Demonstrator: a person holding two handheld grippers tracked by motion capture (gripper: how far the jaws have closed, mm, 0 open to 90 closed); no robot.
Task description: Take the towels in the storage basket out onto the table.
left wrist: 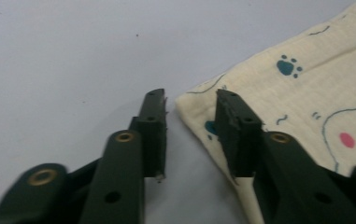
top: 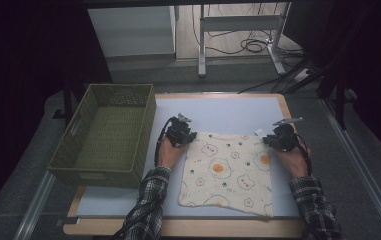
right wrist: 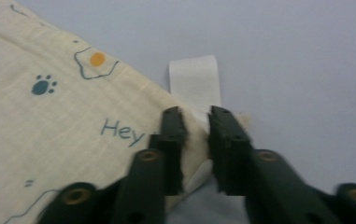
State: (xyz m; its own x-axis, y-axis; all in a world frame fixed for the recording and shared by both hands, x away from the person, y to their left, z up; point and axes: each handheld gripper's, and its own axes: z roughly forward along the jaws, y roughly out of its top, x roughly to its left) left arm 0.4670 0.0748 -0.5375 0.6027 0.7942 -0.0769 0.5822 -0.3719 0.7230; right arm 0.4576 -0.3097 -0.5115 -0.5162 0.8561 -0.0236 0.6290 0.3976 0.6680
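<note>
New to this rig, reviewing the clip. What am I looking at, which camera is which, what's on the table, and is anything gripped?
No robot arm here: a person holds a two-jaw gripper in each hand. The high view looks down from above the person's side of the table. The other two cameras ride on the grippers and look along their black jaws.

On the table lie a cream printed cloth and a green woven basket, which looks empty.

The right gripper pinches the cloth's far corner by its white tag. The left gripper straddles the opposite far corner: one jaw rests on the cloth, the other on bare table, a gap between them, so no grip yet.
</note>
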